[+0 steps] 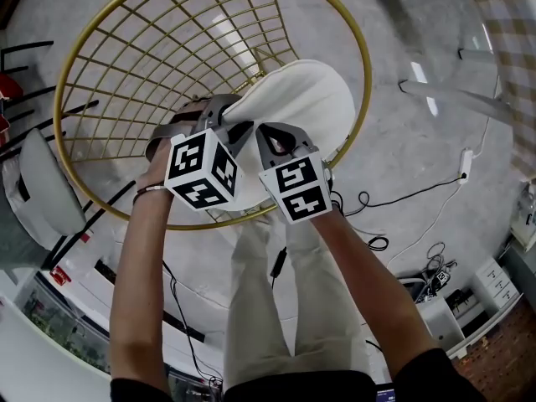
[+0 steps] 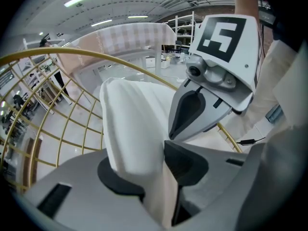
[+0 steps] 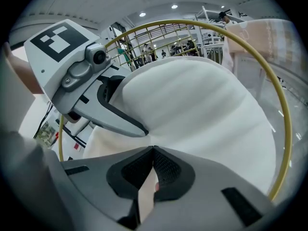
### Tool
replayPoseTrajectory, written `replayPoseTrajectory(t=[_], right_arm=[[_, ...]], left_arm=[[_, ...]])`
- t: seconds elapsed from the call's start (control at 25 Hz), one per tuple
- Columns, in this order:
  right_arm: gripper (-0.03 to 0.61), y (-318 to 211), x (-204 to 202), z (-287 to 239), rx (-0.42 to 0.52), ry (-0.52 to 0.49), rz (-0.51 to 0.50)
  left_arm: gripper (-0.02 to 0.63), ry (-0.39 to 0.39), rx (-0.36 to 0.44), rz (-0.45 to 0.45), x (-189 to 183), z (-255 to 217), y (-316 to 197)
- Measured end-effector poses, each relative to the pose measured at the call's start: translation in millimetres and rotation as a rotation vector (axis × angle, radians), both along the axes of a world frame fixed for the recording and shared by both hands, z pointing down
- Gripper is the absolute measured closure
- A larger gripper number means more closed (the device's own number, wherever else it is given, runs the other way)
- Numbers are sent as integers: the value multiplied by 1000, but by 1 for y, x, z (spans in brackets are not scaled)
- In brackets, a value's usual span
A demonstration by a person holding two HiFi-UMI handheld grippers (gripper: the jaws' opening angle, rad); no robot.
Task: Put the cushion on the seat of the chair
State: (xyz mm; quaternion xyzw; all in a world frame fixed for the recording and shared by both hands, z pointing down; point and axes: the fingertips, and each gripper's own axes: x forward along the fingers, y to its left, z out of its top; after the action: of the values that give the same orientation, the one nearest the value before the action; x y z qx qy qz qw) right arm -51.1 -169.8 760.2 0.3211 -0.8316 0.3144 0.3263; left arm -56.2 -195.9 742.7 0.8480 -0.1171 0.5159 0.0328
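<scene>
Cushion [image 1: 293,99]: white, held up by its near edge inside the gold wire ring of the chair [image 1: 368,61], close to the ring's near side.
Underside: hidden, so what it rests on cannot be told.
Left gripper [image 2: 144,158]: closed on a thick fold of the cushion, which is pinched between the pads.
Right gripper [image 3: 153,149]: closed on a thin edge of the cushion, just beside the left gripper.
Floor [image 1: 419,23]: grey, with cables [image 1: 394,199] lying by the chair.
</scene>
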Motion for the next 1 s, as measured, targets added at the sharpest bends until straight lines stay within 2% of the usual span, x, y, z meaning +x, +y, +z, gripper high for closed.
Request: replayPoseTrajectory(t=[0.16,0.32,0.44,0.6,0.76,1.0], right_arm=[[560,0,0,0,5,-2,-1],[560,-2,-1,1,15,2,-5],[560,-3,-1,3,11,8,-7],[560,-4,-1,5,7,10,-2],[560,-4,0,13,-2,36,-11],[560,-4,2,16,-7,40,-12]], left_arm=[[421,2,40,-40,-3,-1,-7],[337,2,112,-87,-9,-5,-19],[301,-12,162,-103,-13,-6,-24],[273,-30,228,-136,-18,-7,-29],[268,-13,293,-201,-24,-17,-39],[268,-22,280,-205,-28,-15,-33]])
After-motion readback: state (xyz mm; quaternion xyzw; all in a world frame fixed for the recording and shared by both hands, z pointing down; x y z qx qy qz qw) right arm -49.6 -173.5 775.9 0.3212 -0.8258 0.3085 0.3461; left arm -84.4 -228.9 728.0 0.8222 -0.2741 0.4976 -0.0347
